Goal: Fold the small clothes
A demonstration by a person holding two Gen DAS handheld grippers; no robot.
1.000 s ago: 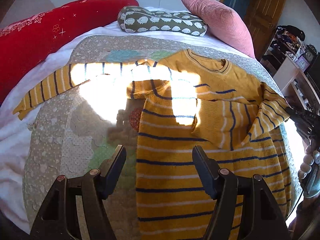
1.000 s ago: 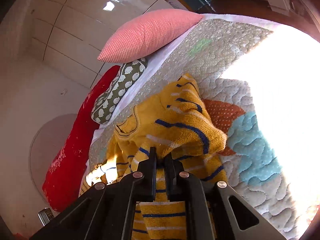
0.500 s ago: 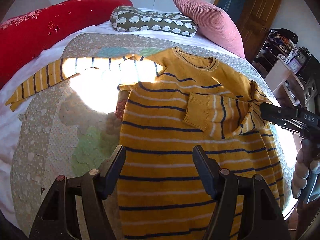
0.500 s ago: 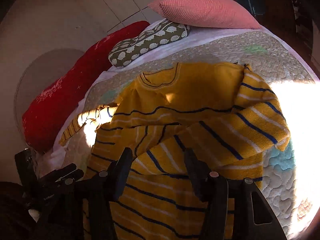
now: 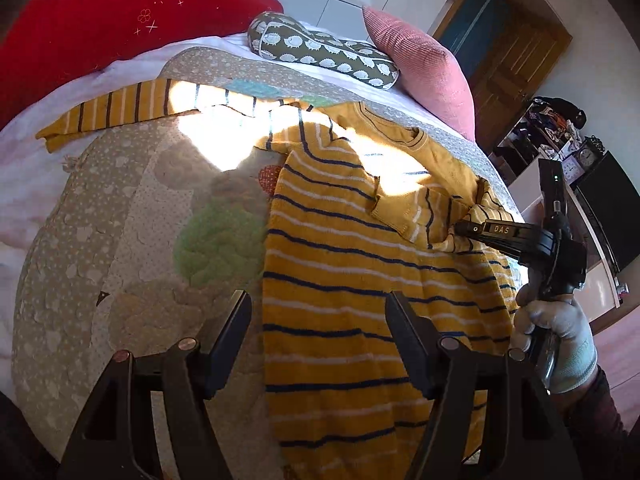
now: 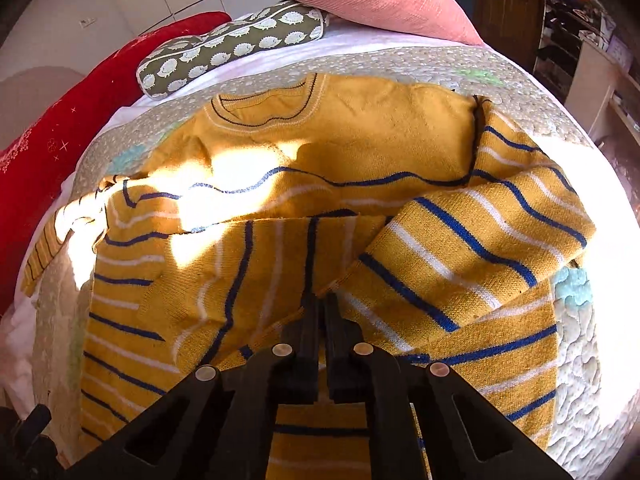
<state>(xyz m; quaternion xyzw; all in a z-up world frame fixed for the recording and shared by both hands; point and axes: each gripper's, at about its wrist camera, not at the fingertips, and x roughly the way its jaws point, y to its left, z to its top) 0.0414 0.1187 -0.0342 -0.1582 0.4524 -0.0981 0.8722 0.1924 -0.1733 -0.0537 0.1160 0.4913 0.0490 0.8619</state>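
A small yellow sweater (image 5: 352, 264) with blue and white stripes lies flat on a quilted bed cover (image 5: 132, 240). Its left sleeve (image 5: 120, 108) stretches out to the far left. Its right sleeve (image 6: 460, 260) is folded in over the body. My left gripper (image 5: 320, 320) is open and empty, hovering above the sweater's lower left edge. My right gripper (image 6: 322, 312) is shut on the folded sleeve; in the left wrist view its fingertips (image 5: 460, 229) press into the sleeve fabric at the right.
A red cushion (image 5: 100, 28), a green patterned pillow (image 5: 320, 56) and a pink pillow (image 5: 424, 68) lie at the head of the bed. A door (image 5: 516, 68) and cluttered shelves (image 5: 552, 132) stand to the right of the bed.
The right gripper opened half a second ago and has shut again on the folded sleeve, low over the sweater. The left gripper stayed open and shifted slightly left.
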